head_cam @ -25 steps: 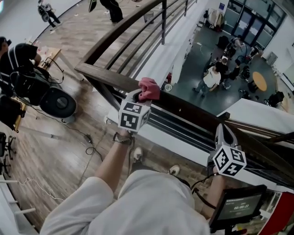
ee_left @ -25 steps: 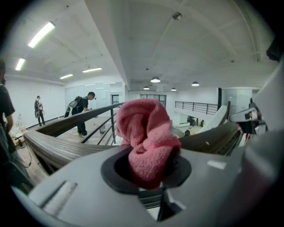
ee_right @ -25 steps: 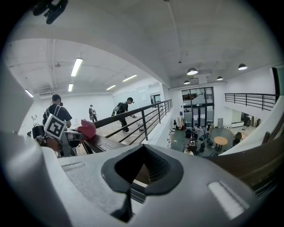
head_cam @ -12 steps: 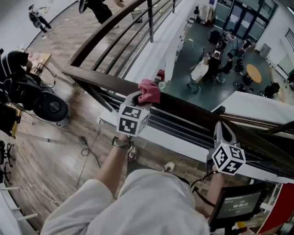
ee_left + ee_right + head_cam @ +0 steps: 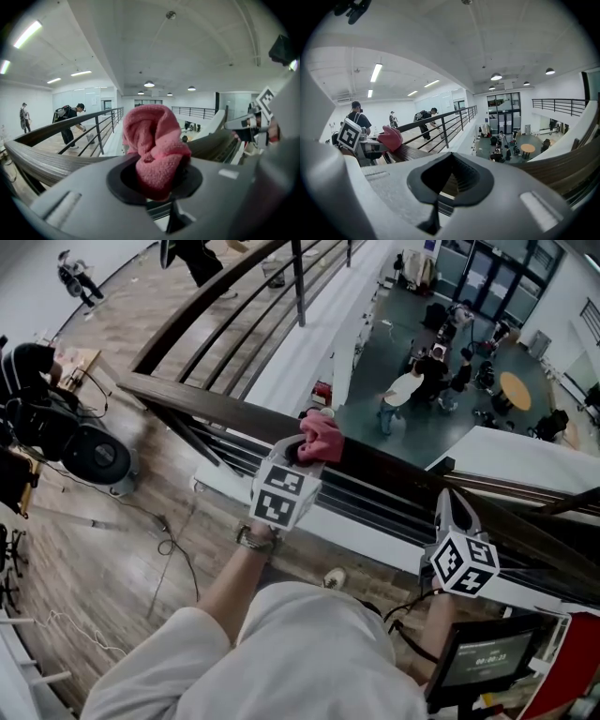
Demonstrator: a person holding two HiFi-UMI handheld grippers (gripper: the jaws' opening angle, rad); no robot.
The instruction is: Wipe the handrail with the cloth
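While my left claw (image 5: 302,452) clamps the pink cloth (image 5: 322,435) on the dark handrail (image 5: 216,407) at twelve o'clock, my right claw (image 5: 450,499) sits closed and empty at four o'clock, seemingly resting on it.

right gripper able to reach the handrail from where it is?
Probably yes: the right gripper sits empty right by the handrail, nothing between them; the cloth and left gripper are further along.

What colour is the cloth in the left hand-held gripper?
Pink. The cloth shows best in the left gripper view, clamped between the jaws.
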